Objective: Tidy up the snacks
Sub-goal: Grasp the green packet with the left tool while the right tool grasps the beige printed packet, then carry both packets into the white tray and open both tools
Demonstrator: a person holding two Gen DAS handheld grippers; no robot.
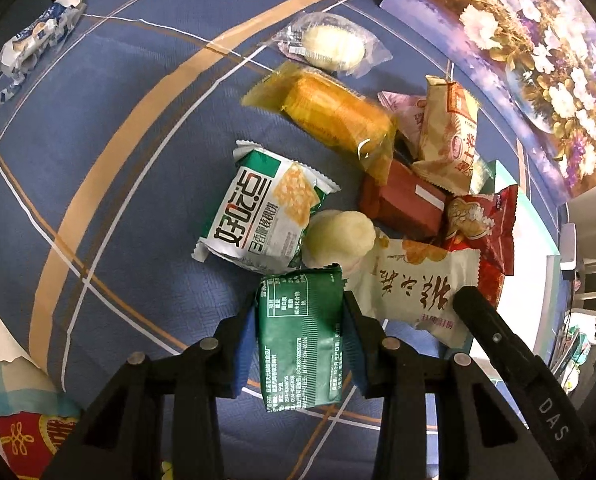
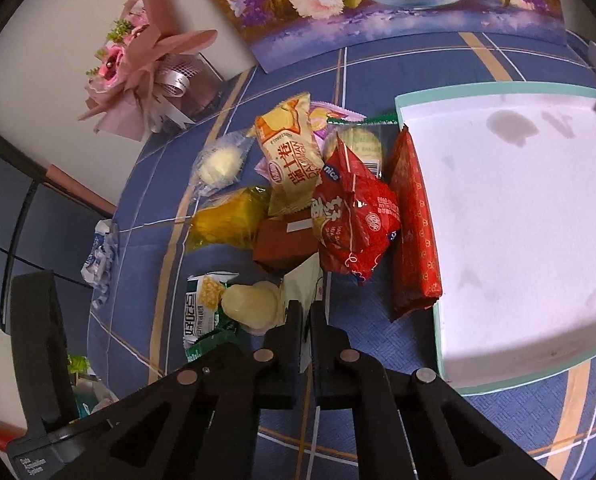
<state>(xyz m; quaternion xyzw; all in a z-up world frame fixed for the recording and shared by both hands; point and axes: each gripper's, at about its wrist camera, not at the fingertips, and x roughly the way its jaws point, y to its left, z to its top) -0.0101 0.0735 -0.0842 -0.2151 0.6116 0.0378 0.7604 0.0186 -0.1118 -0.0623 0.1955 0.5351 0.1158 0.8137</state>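
Landmark: white box (image 2: 509, 216) with a teal rim, lying flat on the blue plaid cloth (image 1: 110, 128); places below are told from it.
Crumpled blue-white wrapper (image 1: 38, 40): far left of the box, alone on the cloth, well apart from the pile.
Green-white cracker pack (image 1: 258, 208): left of the box at the pile's left edge, long axis slanting away from the left wrist camera; large Chinese print on its face.
Green packet (image 1: 301, 340): left of the box; long axis runs along the fingers, pointing away from the camera; back panel with small Chinese print faces up.
Left gripper (image 1: 299, 312): reaches in low over the cloth, its blue pads clamped on the green packet's two long sides.
Cream pouch (image 1: 417, 284): near the box's left side, just right of the green packet; brown Chinese characters, upside down in the left wrist view.
Right gripper (image 2: 306, 308): comes in from the near side left of the box, fingers pinched nearly together on the cream pouch's edge.
Yellow-cream pack (image 2: 294, 160): printed "DAYUJAN".
Red bag (image 2: 353, 220): "nice" on a blue tab.
Long red packet (image 2: 413, 224): lies against the box's left wall, long axis parallel to it.
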